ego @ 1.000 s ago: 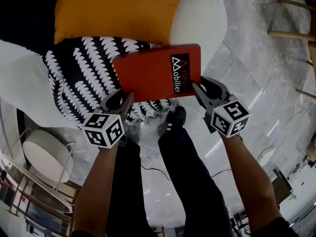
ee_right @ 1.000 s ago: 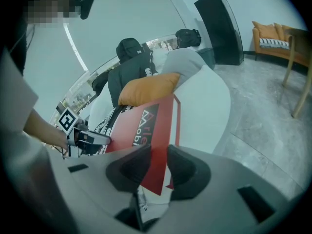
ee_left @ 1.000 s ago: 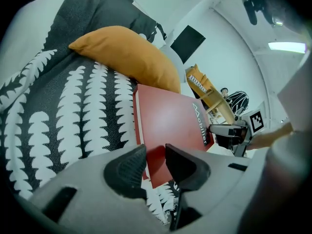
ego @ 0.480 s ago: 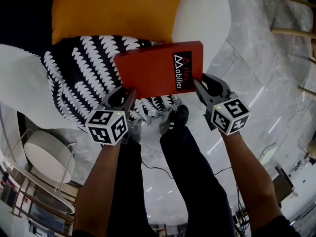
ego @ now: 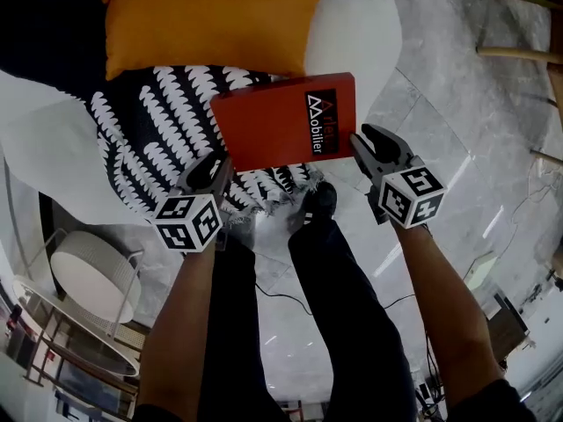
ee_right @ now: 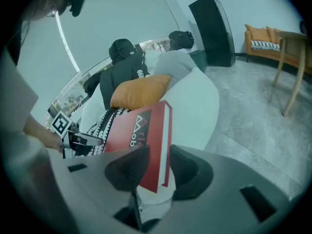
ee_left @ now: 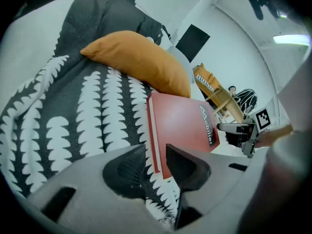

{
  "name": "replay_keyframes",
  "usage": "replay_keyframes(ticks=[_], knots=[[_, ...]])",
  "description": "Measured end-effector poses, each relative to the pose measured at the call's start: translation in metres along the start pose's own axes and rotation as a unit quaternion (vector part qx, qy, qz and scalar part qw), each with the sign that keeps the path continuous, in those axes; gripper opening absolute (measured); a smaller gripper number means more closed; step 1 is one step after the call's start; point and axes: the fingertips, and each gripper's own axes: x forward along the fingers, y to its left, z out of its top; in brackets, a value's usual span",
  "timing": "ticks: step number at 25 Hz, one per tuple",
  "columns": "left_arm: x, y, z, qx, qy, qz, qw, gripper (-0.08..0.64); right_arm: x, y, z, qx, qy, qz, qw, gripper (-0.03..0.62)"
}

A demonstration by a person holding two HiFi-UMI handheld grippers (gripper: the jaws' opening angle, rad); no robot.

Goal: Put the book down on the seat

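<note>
A red book [ego: 286,126] lies flat on the black-and-white patterned throw [ego: 149,139] that covers the white seat [ego: 361,33], just in front of an orange cushion [ego: 207,20]. My left gripper [ego: 218,170] is at the book's near left corner. In the left gripper view that corner of the book [ee_left: 183,126] sits between the jaws of the left gripper [ee_left: 156,162], with a gap beside it. My right gripper [ego: 359,145] is at the near right corner. In the right gripper view the book [ee_right: 141,140] stands loosely inside the right gripper [ee_right: 160,167]. Both pairs of jaws have just been opening.
A round white side table [ego: 88,275] stands at the lower left beside the seat. Wooden chair legs [ego: 519,55] show at the far right on the marble floor. The person's legs and shoes [ego: 312,209] are right below the seat's front edge. A dark jacket [ee_right: 124,65] hangs over the seat's back.
The book has settled a little further onto the throw. Both grippers' jaws stand slightly wider around its corners than before. The hands have barely moved.
</note>
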Motion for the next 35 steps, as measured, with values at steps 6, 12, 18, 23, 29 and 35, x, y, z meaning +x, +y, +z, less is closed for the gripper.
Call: replay_keyframes(ticks=[6, 12, 18, 23, 29, 35], knots=[[-0.065, -0.021, 0.035, 0.01, -0.039, -0.006, 0.9992, 0.123, -0.053, 0.021, 0.048, -0.026, -0.028, -0.003, 0.999, 0.127], [-0.144, -0.105, 0.121, 0.081, -0.095, -0.061, 0.9904, 0.081, -0.145, 0.076, 0.17, -0.071, -0.121, 0.03, 0.99, 0.051], [-0.254, -0.203, 0.214, 0.128, -0.159, -0.113, 0.9723, 0.037, -0.272, 0.163, 0.3, -0.144, -0.214, 0.088, 0.962, 0.035], [-0.36, -0.291, 0.281, 0.16, -0.224, -0.157, 0.9484, 0.026, -0.393, 0.225, 0.388, -0.162, -0.297, 0.14, 0.931, 0.029], [-0.487, -0.381, 0.334, 0.221, -0.295, -0.181, 0.9116, 0.024, -0.52, 0.288, 0.451, -0.219, -0.369, 0.193, 0.882, 0.029], [-0.592, -0.442, 0.367, 0.279, -0.363, -0.183, 0.8698, 0.023, -0.619, 0.327, 0.479, -0.266, -0.41, 0.229, 0.842, 0.029]])
